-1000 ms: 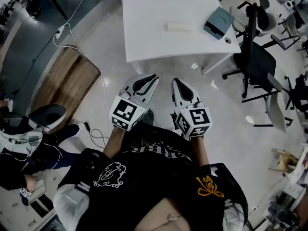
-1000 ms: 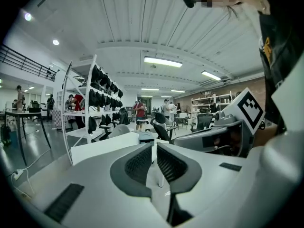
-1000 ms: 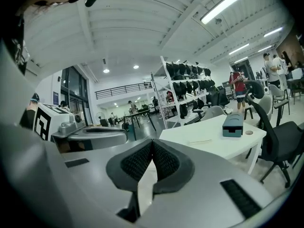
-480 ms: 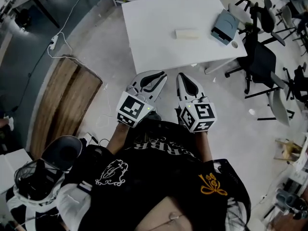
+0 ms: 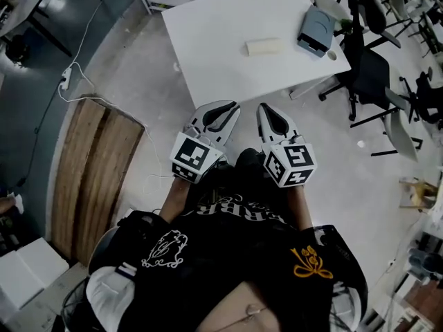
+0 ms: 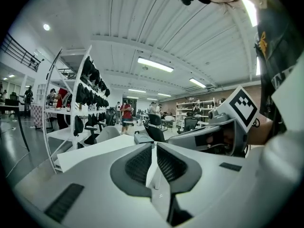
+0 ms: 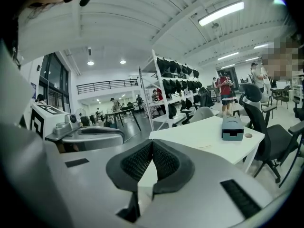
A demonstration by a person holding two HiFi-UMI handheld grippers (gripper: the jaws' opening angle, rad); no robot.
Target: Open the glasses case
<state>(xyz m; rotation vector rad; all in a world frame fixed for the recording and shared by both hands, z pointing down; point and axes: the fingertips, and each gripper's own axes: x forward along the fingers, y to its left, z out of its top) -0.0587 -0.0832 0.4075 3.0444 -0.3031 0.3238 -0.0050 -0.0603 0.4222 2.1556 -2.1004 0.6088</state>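
A cream glasses case (image 5: 264,46) lies shut on the white table (image 5: 221,40), well ahead of both grippers. In the head view my left gripper (image 5: 228,106) and right gripper (image 5: 265,107) are held side by side over the floor, short of the table's near edge, pointing at it. Both are shut with nothing between the pads. The left gripper view shows its pads meeting (image 6: 153,144) with the table (image 6: 90,152) beyond. The right gripper (image 7: 152,142) also faces the table (image 7: 199,133). The case is hidden behind the jaws in both gripper views.
A blue-grey box (image 5: 316,30) sits at the table's right end, seen too as the box (image 7: 232,127) near a round hole. Black office chairs (image 5: 370,75) stand right of the table. A wooden floor panel (image 5: 83,171) and a cable (image 5: 83,68) lie to the left.
The person has stepped toward the table, so both grippers now sit closer to its near edge. The seated figure at lower left has slid out of view. Both grippers stayed shut.
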